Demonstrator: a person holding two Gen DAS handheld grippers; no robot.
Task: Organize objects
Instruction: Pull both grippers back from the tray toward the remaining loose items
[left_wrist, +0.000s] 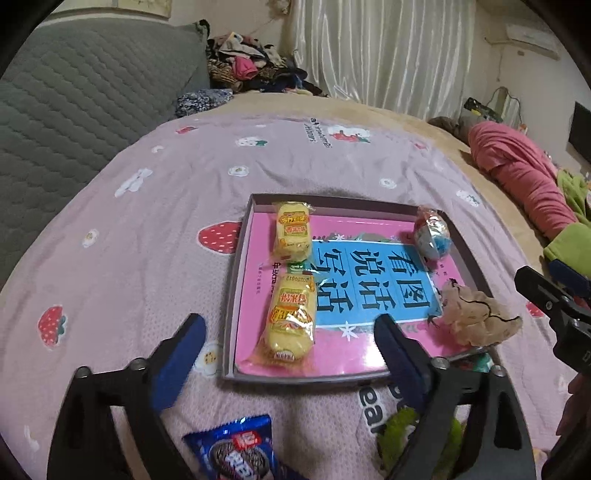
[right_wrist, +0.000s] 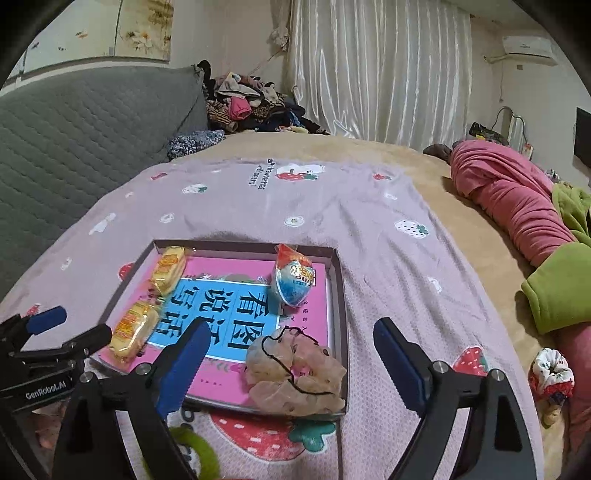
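A shallow grey box tray (left_wrist: 236, 280) (right_wrist: 341, 295) lies on the pink strawberry blanket, with a pink and blue book (left_wrist: 369, 280) (right_wrist: 229, 306) in it. On the book lie two yellow wrapped cakes (left_wrist: 291, 230) (left_wrist: 290, 321) (right_wrist: 170, 271) (right_wrist: 131, 328), a foil-wrapped egg toy (left_wrist: 432, 232) (right_wrist: 293, 278) and a beige scrunchie (left_wrist: 476, 314) (right_wrist: 295, 373). My left gripper (left_wrist: 290, 332) is open and empty, just short of the tray's near edge. My right gripper (right_wrist: 290, 339) is open and empty over the scrunchie's corner. A blue cookie packet (left_wrist: 236, 448) lies under the left gripper.
A green fuzzy item (left_wrist: 399, 435) (right_wrist: 199, 454) lies near the tray's front. A grey quilted headboard (left_wrist: 74, 96) stands at left. Rolled pink bedding (right_wrist: 517, 206), a green cloth (right_wrist: 557, 291) and a red-white scrunchie (right_wrist: 550, 376) lie at right. Clothes (right_wrist: 243, 103) pile at the back.
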